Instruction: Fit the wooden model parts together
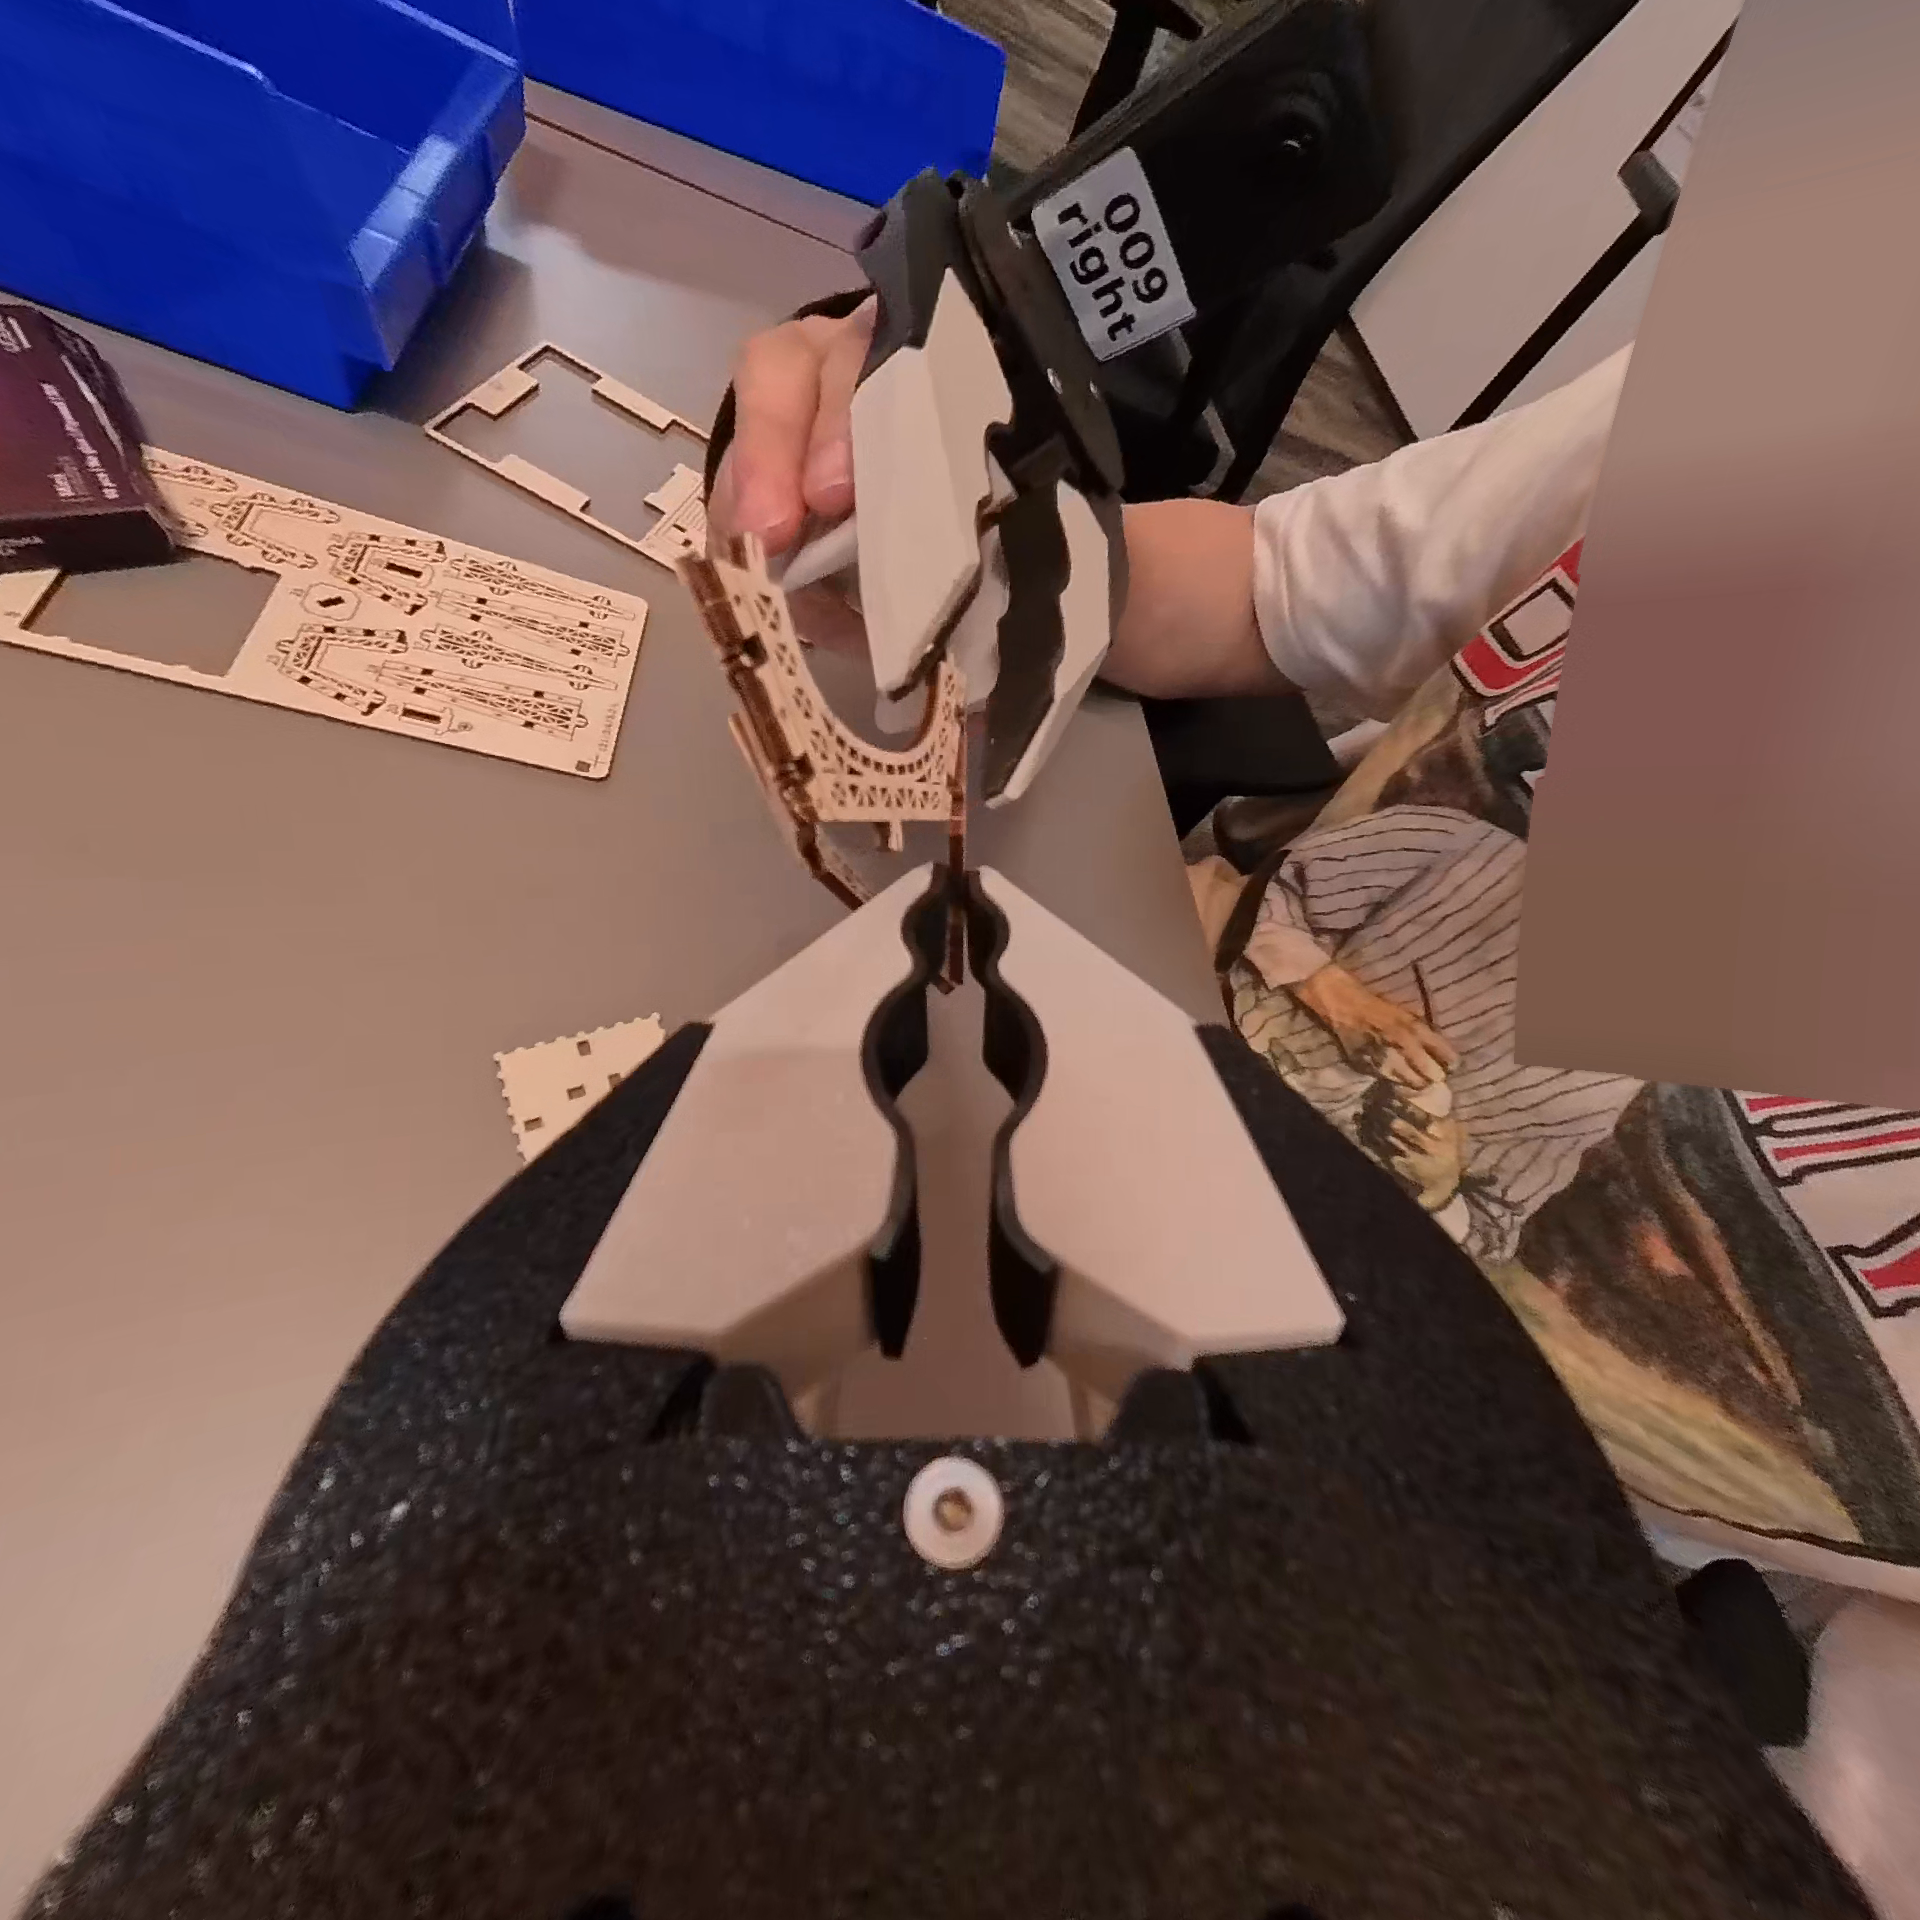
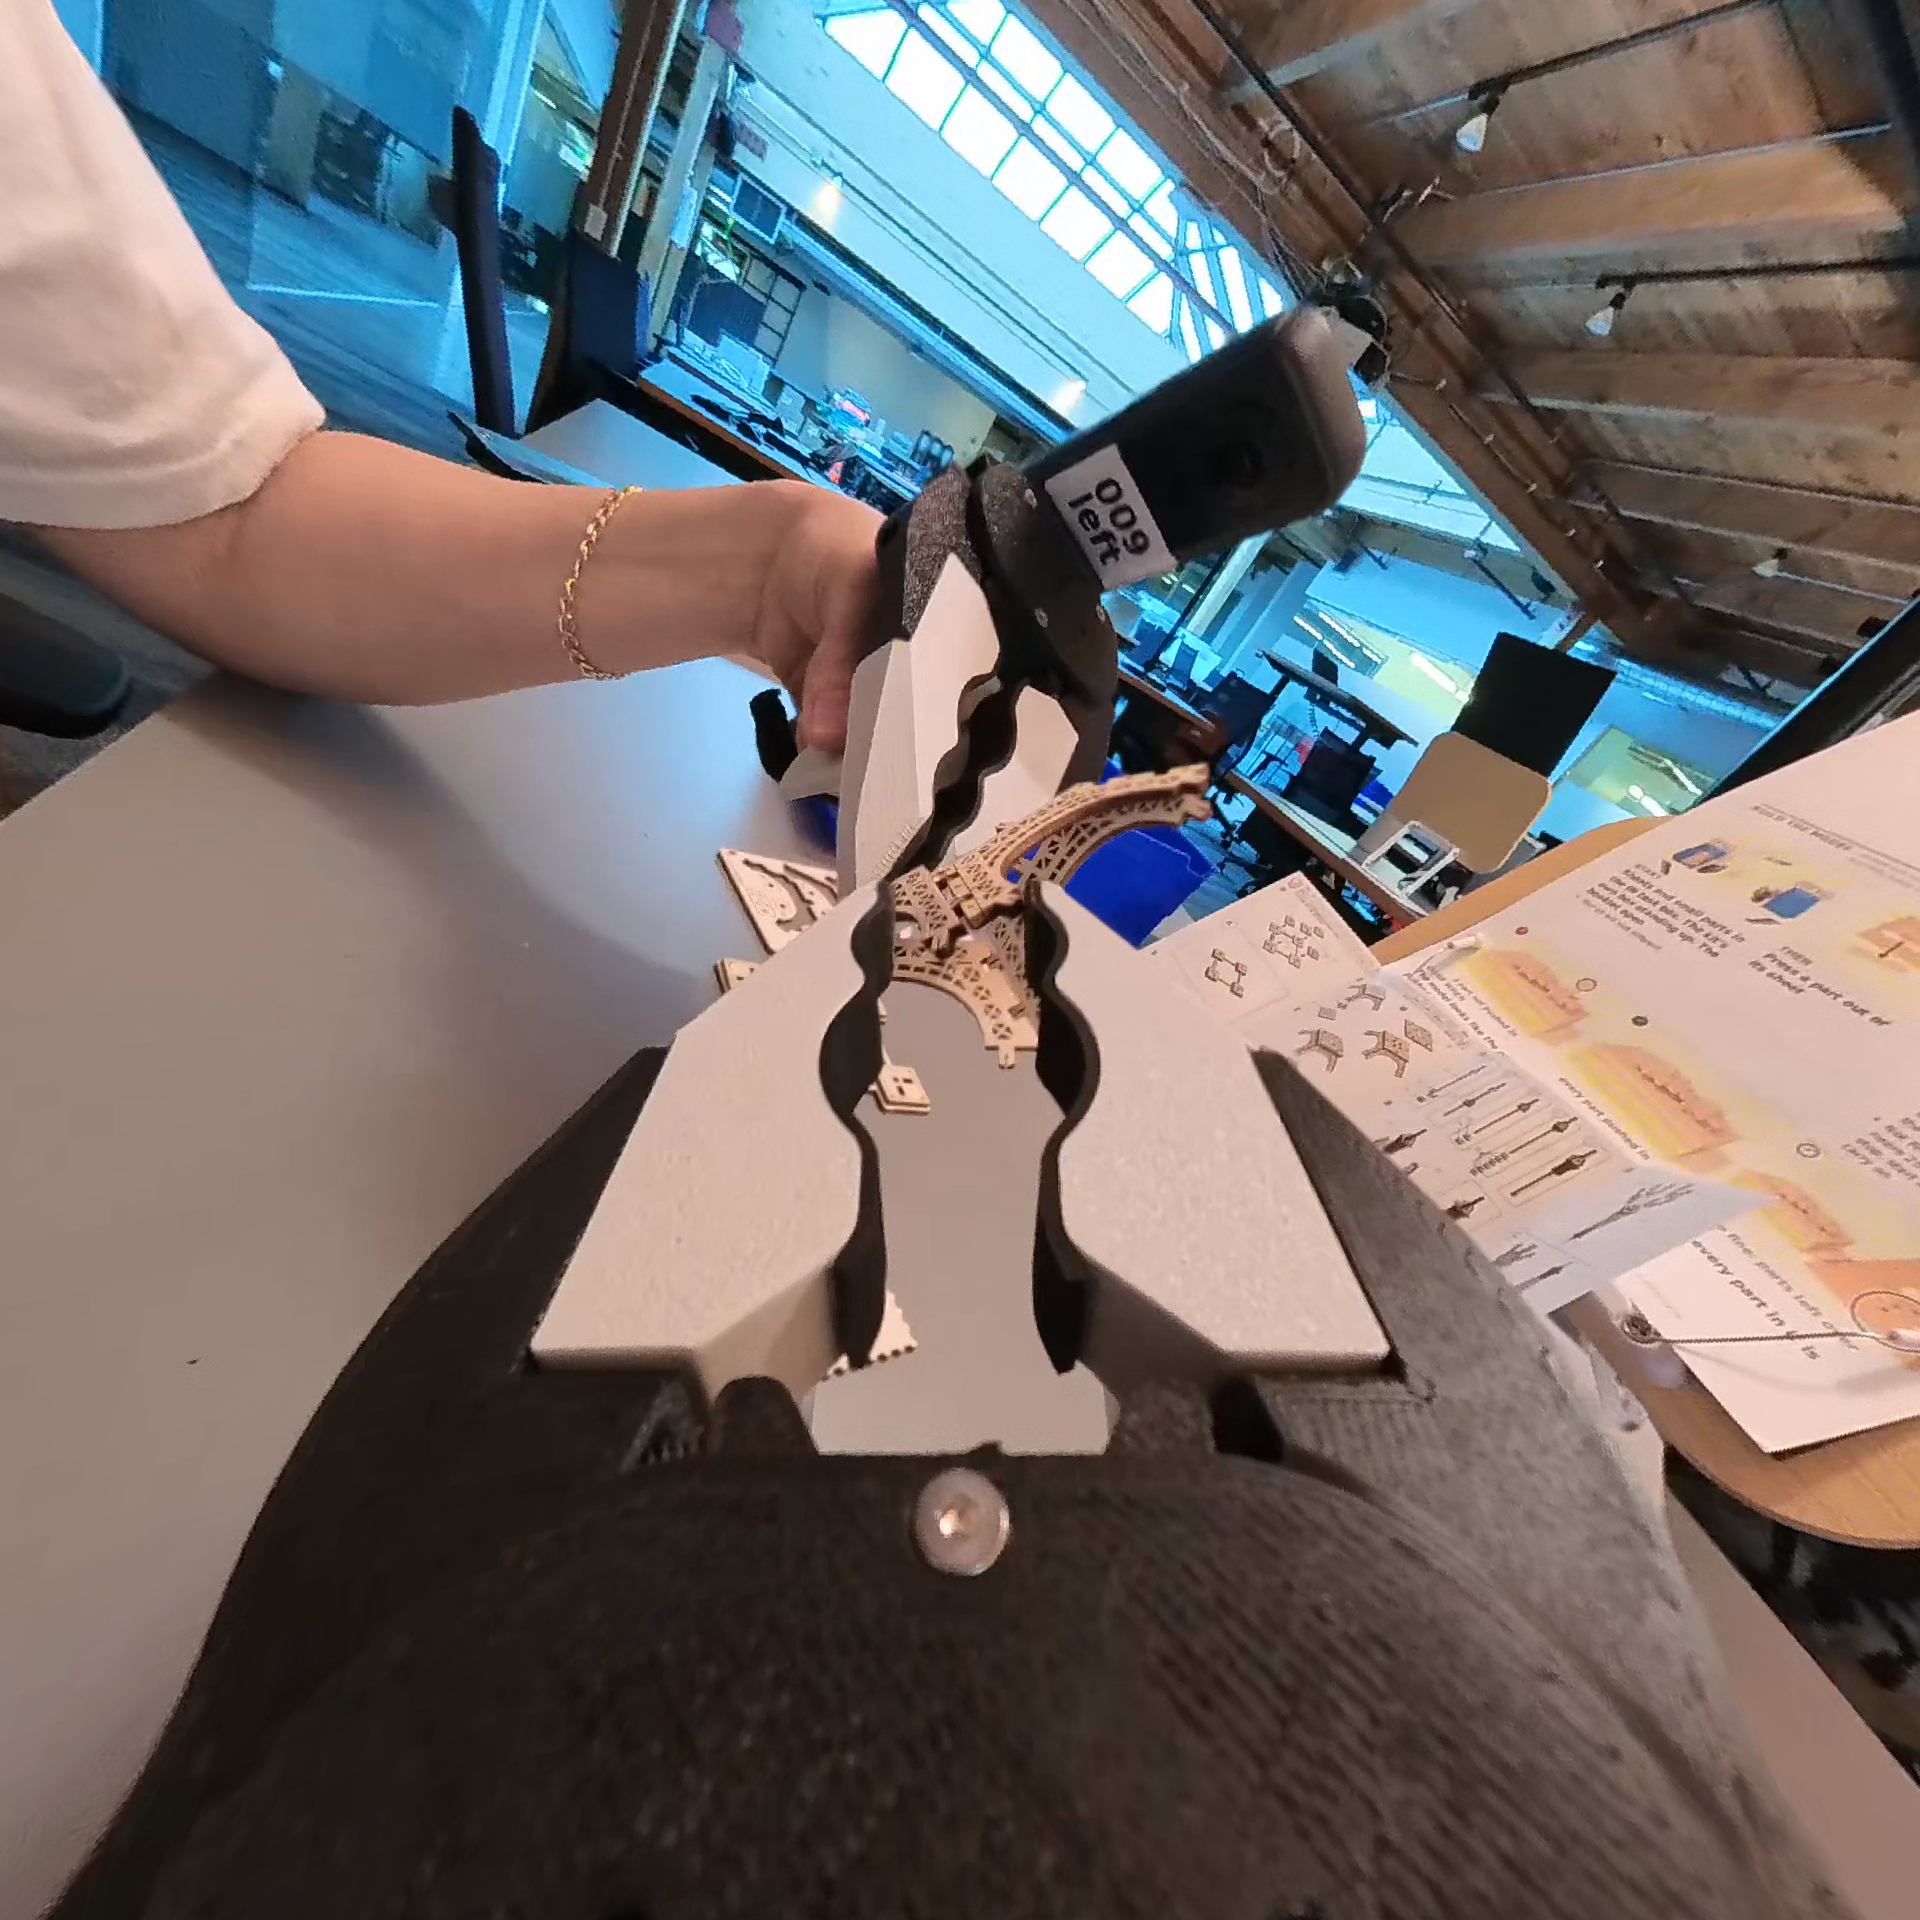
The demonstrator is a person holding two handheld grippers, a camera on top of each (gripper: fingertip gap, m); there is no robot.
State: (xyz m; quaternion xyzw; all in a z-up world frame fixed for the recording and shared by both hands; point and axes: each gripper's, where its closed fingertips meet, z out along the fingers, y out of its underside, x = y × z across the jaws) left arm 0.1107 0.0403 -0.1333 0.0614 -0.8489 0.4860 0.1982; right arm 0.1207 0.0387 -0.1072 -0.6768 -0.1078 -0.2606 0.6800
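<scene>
Black grainy housing fills the bottom of both wrist views, with pale fingers running forward from it. From the left wrist view, the left claw (image 1: 956, 914) is closed almost completely, its tips pinching a thin edge-on wooden piece (image 1: 954, 883) that joins the lower corner of the arched lattice model (image 1: 831, 717). That model (an arch of laser-cut tower legs) is held in the air above the grey counter (image 1: 312, 935), between the two claws. The right claw (image 1: 961, 717) comes down from above, its fingers narrowly parted around the model's right leg; whether they press it I cannot tell. In the right wrist view the same model (image 2: 966, 935) sits between that claw's tips (image 2: 961, 940), which stand partly open around it. On the counter lie a punched wooden parts sheet (image 1: 343, 613), an empty frame (image 1: 561, 416), a small notched square (image 1: 566, 1075), a dark box (image 1: 62, 447) and blue bins (image 1: 260, 177). Instruction sheets (image 2: 1662, 1039) lie to the right.
</scene>
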